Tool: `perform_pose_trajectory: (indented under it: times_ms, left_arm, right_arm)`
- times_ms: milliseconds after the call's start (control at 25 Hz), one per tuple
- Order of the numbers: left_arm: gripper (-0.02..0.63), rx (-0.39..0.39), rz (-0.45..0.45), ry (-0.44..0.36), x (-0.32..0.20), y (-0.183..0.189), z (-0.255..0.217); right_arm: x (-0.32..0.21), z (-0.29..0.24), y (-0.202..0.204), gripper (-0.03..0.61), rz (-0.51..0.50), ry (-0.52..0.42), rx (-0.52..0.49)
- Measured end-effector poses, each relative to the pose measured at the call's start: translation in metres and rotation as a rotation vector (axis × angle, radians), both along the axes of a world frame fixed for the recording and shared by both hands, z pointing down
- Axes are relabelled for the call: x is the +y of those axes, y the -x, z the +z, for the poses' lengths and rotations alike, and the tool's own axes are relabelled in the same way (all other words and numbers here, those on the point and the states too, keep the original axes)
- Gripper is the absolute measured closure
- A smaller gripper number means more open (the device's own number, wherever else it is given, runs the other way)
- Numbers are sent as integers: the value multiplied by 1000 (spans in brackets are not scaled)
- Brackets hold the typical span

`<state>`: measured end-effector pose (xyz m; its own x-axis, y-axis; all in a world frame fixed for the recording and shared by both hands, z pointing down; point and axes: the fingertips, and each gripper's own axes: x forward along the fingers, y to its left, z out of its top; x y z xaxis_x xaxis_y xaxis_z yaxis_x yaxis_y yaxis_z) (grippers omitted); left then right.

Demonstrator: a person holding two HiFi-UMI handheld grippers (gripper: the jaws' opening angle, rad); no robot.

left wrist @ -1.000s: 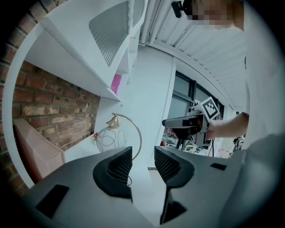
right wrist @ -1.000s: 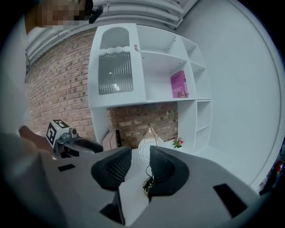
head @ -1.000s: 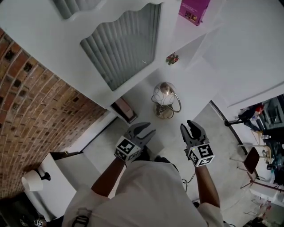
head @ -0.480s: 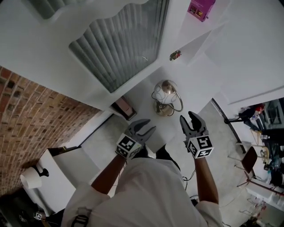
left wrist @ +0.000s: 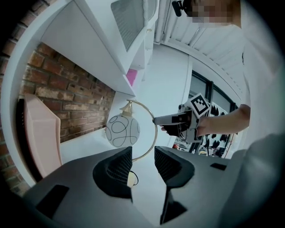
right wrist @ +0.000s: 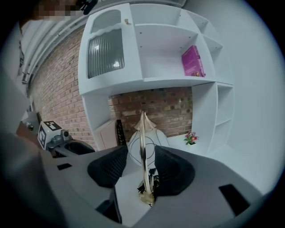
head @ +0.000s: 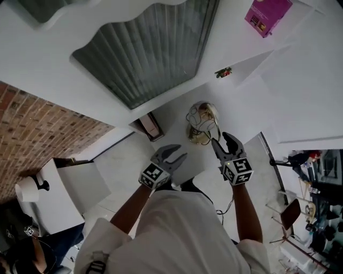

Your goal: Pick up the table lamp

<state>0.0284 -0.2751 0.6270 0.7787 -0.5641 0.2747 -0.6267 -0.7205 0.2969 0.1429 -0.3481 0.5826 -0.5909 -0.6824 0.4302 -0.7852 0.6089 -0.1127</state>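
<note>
White shelf unit (head: pixel 107 91) with a ribbed glass door (head: pixel 150 48) takes up most of the head view, with the brick wall (head: pixel 37 134) at its left. Below the unit is the white table (head: pixel 174 109). Table lamp (head: pixel 202 122) stands upright on the table, in front of the brick back wall: white globe shade with thin dark line pattern, hung inside a brass ring, on a small brass foot. A pink panel (head: pixel 147 126) leans on the table left of the lamp, apart from it. Right hand-held gripper (head: pixel 221 140) is at the lamp. Its own view shows the brass ring standing edge-on between the two jaws. The jaws are opening, with a gap on each side of the ring and no pad pressing on it. Left hand-held gripper (head: pixel 181 152) is short of the lamp on its left side, with its jaws partly apart and nothing between them. Magenta box (head: pixel 268 15) stands on an upper shelf. Small flower ornament (head: pixel 223 71) sits on the table in the alcove at the right.
</note>
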Motion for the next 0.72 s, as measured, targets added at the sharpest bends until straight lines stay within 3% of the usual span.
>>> perform_pose_trajectory:
  times_ms: [400,720]
  left_arm:
    - [436,-4,-102,65,-12,-6,42]
    - [433,5,-162,133,-18,-9,71]
  right_arm:
    - [-15,17,31,371,-318,95,-82]
    - [-2,23,65,424,-640,231,-170]
